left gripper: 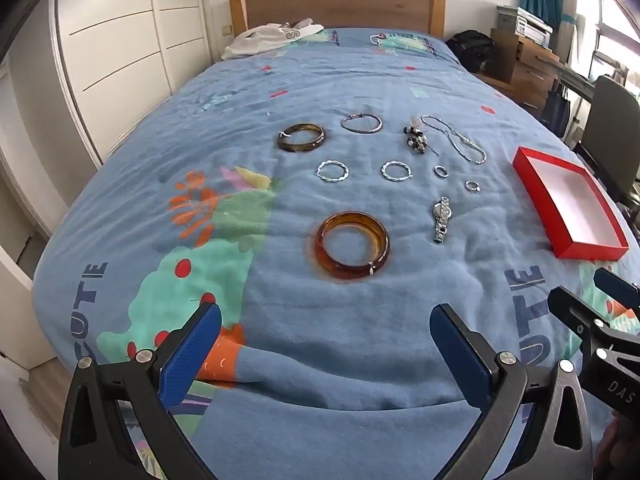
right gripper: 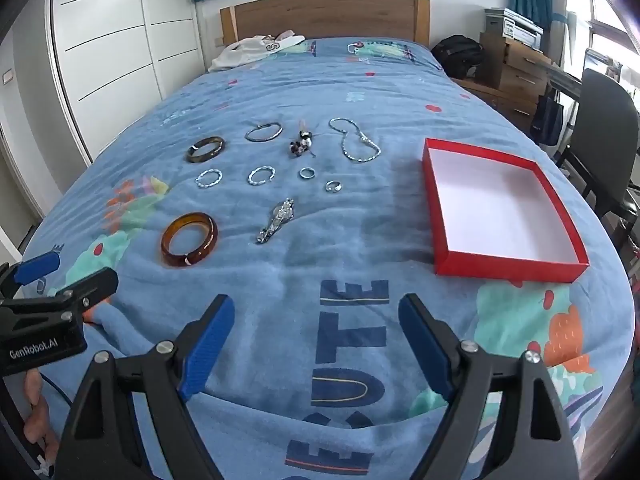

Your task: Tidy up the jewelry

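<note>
Jewelry lies spread on a blue bedspread (left gripper: 340, 328). Nearest is an amber bangle (left gripper: 352, 245) (right gripper: 189, 239), with a silver watch (left gripper: 441, 219) (right gripper: 277, 220) to its right. Farther back lie two twisted silver hoops (left gripper: 332, 171), two small rings (left gripper: 441, 171), a dark bangle (left gripper: 301, 137), a thin silver bangle (left gripper: 361, 123), a beaded piece (left gripper: 416, 138) and a silver chain (left gripper: 456, 138). An empty red box (right gripper: 496, 208) (left gripper: 568, 204) sits to the right. My left gripper (left gripper: 325, 336) hangs open in front of the amber bangle. My right gripper (right gripper: 316, 328) is open over bare bedspread, holding nothing.
A wooden headboard (left gripper: 340, 8) and a white garment (left gripper: 268, 38) are at the far end. White wardrobe doors (left gripper: 120, 40) line the left side. A black bag (right gripper: 458, 56), wooden drawers (right gripper: 516, 68) and a dark chair (right gripper: 604, 136) stand to the right of the bed.
</note>
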Available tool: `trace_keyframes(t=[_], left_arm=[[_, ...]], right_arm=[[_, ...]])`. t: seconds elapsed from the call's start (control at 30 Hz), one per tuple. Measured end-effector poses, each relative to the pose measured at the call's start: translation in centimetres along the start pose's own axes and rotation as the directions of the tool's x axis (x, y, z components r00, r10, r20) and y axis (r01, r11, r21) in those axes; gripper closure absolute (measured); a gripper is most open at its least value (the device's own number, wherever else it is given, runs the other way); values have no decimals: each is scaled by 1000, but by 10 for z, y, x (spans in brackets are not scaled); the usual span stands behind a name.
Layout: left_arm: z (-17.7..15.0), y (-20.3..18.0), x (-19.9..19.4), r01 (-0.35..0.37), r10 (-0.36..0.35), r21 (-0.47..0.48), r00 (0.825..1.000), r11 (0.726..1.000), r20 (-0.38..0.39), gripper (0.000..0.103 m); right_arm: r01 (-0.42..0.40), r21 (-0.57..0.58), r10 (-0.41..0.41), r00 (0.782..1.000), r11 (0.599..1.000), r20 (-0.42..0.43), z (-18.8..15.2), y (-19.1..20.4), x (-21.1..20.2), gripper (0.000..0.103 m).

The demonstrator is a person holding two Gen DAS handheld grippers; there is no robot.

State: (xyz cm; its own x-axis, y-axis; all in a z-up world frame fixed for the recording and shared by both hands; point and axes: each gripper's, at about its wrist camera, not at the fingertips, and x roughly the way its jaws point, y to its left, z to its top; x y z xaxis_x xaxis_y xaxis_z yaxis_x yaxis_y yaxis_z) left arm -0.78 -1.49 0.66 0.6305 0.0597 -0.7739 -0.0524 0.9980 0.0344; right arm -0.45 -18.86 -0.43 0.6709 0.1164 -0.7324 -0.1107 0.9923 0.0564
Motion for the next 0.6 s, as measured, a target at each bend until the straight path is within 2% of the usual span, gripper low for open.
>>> trace_keyframes(t=[0.17,0.3,0.43,0.6], left_arm=[[0,-2,2,-1,1,10,1000,1000,-9,1],[0,-2,2,27,-26,12,1000,1000,-17,2],[1,1,3,62,-62,-1,998,998,-14,2],[1,5,2,64,-64,-19,998,998,-6,2]], right_arm=[[10,13,-10,1000,1000,-2,0,-3,0,19],[13,15,-13,1000,1000,-1,2,-2,0,19],[17,-2,-17,1000,1000,-5,6,2,1,19],[17,-31,-18,1000,999,-19,10,10,3,19]])
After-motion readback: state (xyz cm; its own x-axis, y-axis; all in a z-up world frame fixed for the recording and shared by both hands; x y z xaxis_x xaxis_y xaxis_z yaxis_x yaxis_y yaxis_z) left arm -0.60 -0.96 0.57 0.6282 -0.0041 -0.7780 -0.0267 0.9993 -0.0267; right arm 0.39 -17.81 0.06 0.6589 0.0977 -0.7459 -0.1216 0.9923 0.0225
